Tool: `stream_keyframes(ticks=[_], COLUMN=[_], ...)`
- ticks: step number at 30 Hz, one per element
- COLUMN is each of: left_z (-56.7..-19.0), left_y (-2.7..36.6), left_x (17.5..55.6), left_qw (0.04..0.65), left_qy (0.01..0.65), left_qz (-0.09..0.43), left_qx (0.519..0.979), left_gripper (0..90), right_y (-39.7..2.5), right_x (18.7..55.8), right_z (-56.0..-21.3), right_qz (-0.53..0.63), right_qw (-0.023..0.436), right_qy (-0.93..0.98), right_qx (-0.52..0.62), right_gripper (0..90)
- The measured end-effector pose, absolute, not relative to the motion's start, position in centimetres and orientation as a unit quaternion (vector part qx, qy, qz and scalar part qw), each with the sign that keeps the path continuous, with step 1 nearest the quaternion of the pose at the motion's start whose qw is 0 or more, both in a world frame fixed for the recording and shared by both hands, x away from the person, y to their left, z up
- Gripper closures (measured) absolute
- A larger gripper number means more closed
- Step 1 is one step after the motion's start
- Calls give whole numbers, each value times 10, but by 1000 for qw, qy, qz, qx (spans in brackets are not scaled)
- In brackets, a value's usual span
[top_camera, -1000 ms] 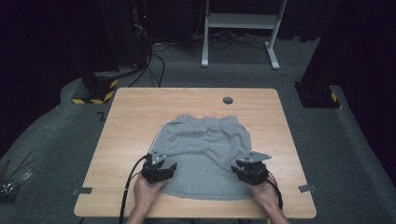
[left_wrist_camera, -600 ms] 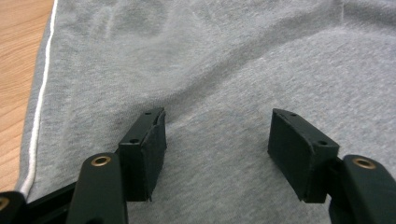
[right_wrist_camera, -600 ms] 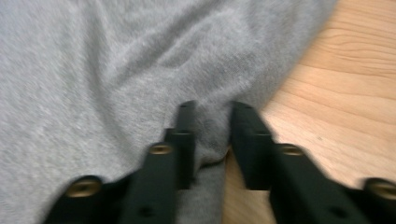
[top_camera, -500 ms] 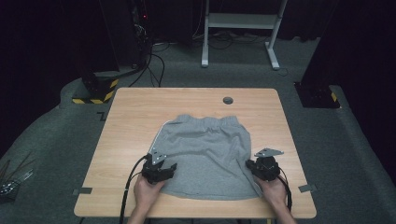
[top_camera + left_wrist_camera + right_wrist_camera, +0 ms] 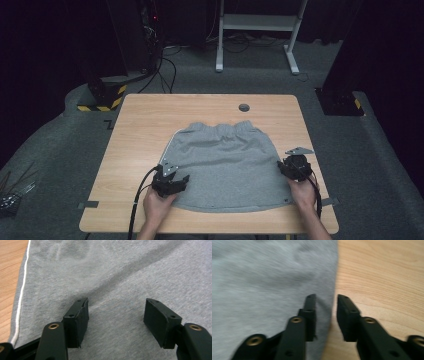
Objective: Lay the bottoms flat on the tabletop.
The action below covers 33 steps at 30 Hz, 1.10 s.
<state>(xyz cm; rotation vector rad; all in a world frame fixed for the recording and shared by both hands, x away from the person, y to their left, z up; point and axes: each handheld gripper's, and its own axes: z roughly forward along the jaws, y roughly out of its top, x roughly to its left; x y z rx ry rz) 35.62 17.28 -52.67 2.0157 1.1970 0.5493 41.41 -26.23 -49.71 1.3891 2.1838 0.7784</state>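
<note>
The garment (image 5: pixel 125 272) lies under and between the left gripper (image 5: pixel 116 315) fingers (image 5: pixel 80 317); its edge runs between the right gripper (image 5: pixel 325 315) fingers (image 5: pixel 309 312), table (image 5: pixel 382 277) beyond.

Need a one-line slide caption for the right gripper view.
Right gripper, jaws narrowly apart, straddles the side edge of the grey shorts on the wooden table.

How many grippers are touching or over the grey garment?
2. The left gripper sits open over the grey garment near its left side; the right gripper is at its right edge, jaws straddling the hem.
</note>
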Motion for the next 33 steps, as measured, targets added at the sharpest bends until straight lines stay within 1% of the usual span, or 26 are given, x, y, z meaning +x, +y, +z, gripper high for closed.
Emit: stream_keyframes(ticks=[2,3,5,6,7,8,10,11,15,17,18,19,22,24,26,29,33], left_z=[-527,-527,-527,-527,-527,-527,-527,-527,-527,-527,-527,-527,-527,-526,-523,-516,-508], left_y=[173,173,173,173,173,173,173,173,172,172,173,173,172,171,170,169,169], left_x=[356,356,356,356,356,356,356,356,356,356,356,356,356,355,353,352,356], left_qw=[359,359,359,359,359,358,358,358,358,359,359,360,360,364,362,361,360], left_qy=[464,464,464,464,464,464,464,464,465,465,465,465,468,472,471,471,472], left_qz=[213,213,213,213,213,213,213,213,213,213,212,212,212,206,198,195,200], left_qx=[781,781,781,781,781,782,781,781,781,781,781,780,779,776,780,781,780], left_gripper=[368,368,368,367,368,368,368,368,367,368,367,366,365,365,370,375,375], right_y=[-259,-254,-250,-239,-239,-226,-221,-208,-171,-155,-148,-142,-137,-137,-139,-147,-150], right_x=[399,387,383,376,376,373,373,374,379,385,386,386,383,380,373,362,353], right_z=[-491,-490,-491,-498,-498,-503,-505,-506,-506,-510,-513,-515,-514,-512,-510,-502,-505], right_qz=[309,329,327,331,331,334,336,343,359,351,342,337,334,325,322,344,325], right_qw=[224,214,209,190,190,177,173,163,148,135,134,142,141,143,152,154,143], right_qy=[787,796,803,819,819,829,832,836,846,856,863,867,877,887,891,884,900], right_qx=[485,460,453,428,428,411,407,396,366,354,347,338,314,296,282,275,255], right_gripper=[646,632,626,618,618,606,599,587,550,540,554,607,848,868,869,864,860])
